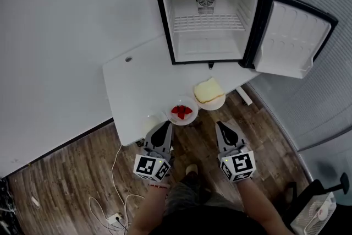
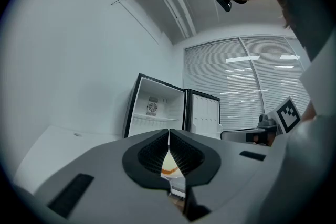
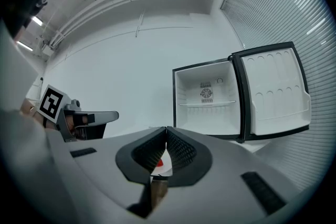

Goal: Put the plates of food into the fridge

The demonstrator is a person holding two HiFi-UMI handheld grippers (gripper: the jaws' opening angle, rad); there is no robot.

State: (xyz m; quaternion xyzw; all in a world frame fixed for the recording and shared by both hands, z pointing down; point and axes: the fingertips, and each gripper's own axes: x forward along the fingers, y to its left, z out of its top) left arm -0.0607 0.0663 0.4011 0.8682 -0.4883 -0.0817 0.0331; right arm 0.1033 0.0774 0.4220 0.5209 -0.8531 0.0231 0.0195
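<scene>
Probably light yet stiff and breakable, food loose on top: white plate of red strawberries (image 1: 182,111) and white plate of pale bread (image 1: 209,94), at the white tabletop's (image 1: 137,80) near edge. Best pinched at the rim, kept level. Clenched and empty, by that edge: left gripper (image 1: 163,129) and right gripper (image 1: 224,129).

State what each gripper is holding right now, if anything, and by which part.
Nothing is held. The left gripper and the right gripper are both shut and empty.
</scene>
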